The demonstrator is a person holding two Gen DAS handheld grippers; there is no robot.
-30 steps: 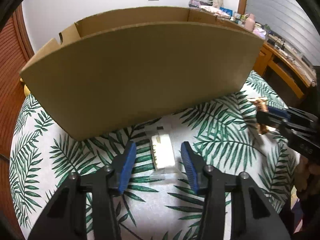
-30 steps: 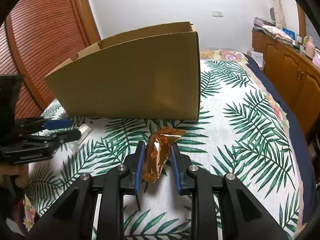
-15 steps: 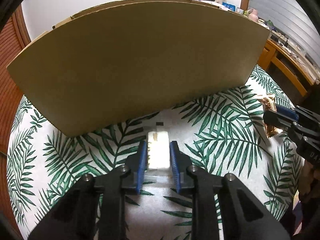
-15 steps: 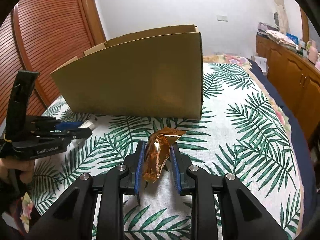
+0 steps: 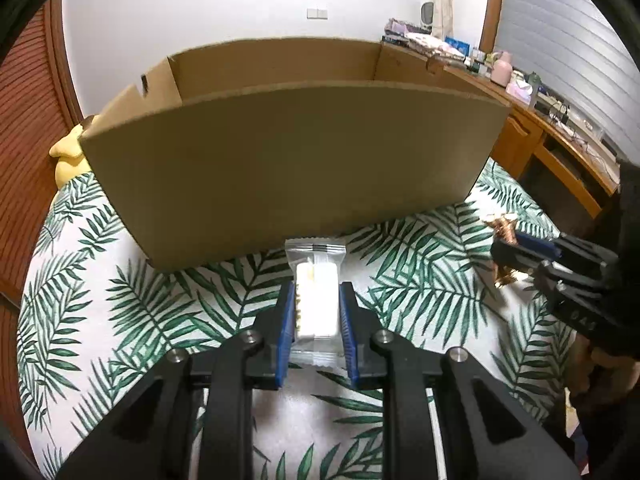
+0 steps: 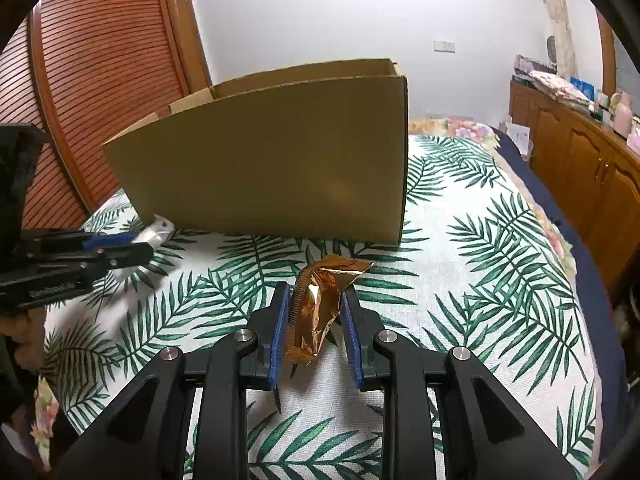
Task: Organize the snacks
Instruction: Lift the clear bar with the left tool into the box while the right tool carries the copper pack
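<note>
Closing within the last second, the left gripper (image 5: pixel 314 316) now has its jaws pinched on the white wrapped snack (image 5: pixel 315 300), which a second ago lay loose between wide pads on the palm-leaf bedspread (image 5: pixel 160 304); pick secured, the drop into the cardboard box (image 5: pixel 288 168) at twelve o'clock looks next. Box floor hidden behind its near wall. Right view: right gripper (image 6: pixel 314 320) unchanged, jaws at their narrowest on the copper foil packet (image 6: pixel 316 312), box at eleven o'clock. Packet's lower end hard to read.
</note>
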